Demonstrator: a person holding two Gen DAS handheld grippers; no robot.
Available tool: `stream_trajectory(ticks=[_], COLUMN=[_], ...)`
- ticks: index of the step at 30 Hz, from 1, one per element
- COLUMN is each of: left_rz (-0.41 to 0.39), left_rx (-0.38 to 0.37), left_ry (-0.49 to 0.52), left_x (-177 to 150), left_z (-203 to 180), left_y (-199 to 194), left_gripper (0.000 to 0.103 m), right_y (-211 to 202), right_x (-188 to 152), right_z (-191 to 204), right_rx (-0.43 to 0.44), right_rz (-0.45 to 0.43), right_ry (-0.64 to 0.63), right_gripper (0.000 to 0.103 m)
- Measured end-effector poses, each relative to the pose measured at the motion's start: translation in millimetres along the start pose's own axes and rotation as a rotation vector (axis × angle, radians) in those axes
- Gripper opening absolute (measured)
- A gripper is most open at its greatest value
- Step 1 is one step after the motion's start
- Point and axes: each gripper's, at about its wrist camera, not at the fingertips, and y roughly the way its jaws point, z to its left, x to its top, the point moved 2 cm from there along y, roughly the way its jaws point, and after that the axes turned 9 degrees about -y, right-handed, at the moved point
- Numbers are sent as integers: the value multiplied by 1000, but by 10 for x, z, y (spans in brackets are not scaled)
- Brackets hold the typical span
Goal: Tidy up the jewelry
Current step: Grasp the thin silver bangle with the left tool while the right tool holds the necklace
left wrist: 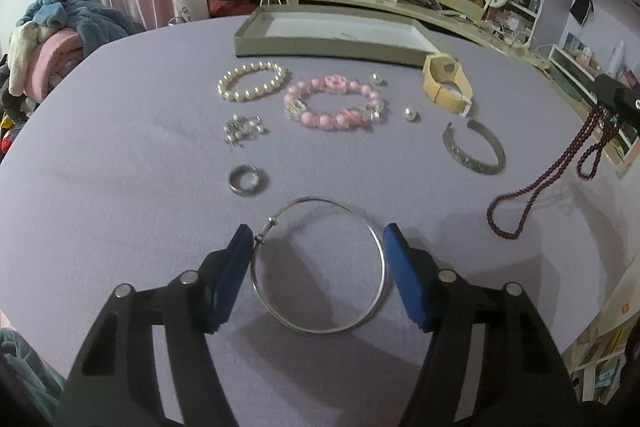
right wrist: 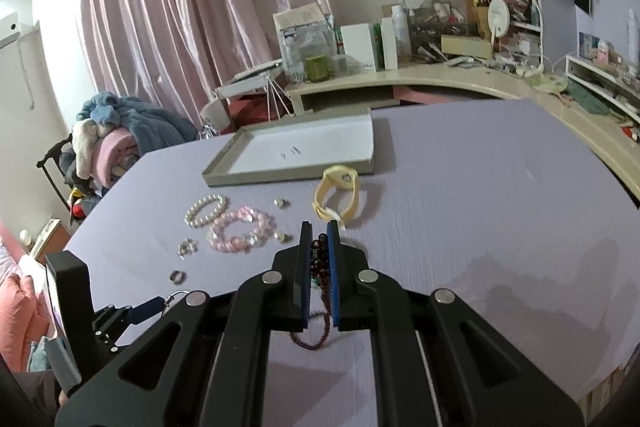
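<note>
My left gripper [left wrist: 318, 233] is open, its blue pads either side of a thin silver bangle [left wrist: 320, 329] lying on the lilac table [left wrist: 120, 115]. My right gripper [right wrist: 320, 227] is shut on a dark red bead necklace [right wrist: 322, 259], which hangs in loops down to the table; it also shows in the left wrist view [left wrist: 540, 183]. On the table lie a pearl bracelet [left wrist: 252, 81], a pink bead bracelet [left wrist: 334, 103], a silver ring [left wrist: 248, 179], a silver cuff [left wrist: 474, 151], a cream watch [left wrist: 446, 83], small earrings [left wrist: 242, 131] and two pearl studs [left wrist: 411, 114].
A shallow grey tray with a white floor [right wrist: 296, 147] stands at the table's far side, holding two tiny pieces. Behind it runs a cluttered desk [right wrist: 440, 75] with boxes and bottles. Pink curtains and a pile of clothes [right wrist: 116, 139] are at the left.
</note>
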Motion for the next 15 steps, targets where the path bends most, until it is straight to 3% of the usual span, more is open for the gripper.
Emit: stream_trajectory(ticks=[15], left_rz=[-46], left_rx=[-24], left_ry=[16], left_x=[447], left_z=[138], left_y=[-290], left_gripper=[66], right_y=[-71], right_x=[732], right_z=[121], right_rx=[29], right_rz=[-98], right_ry=[-43], right_gripper=[8])
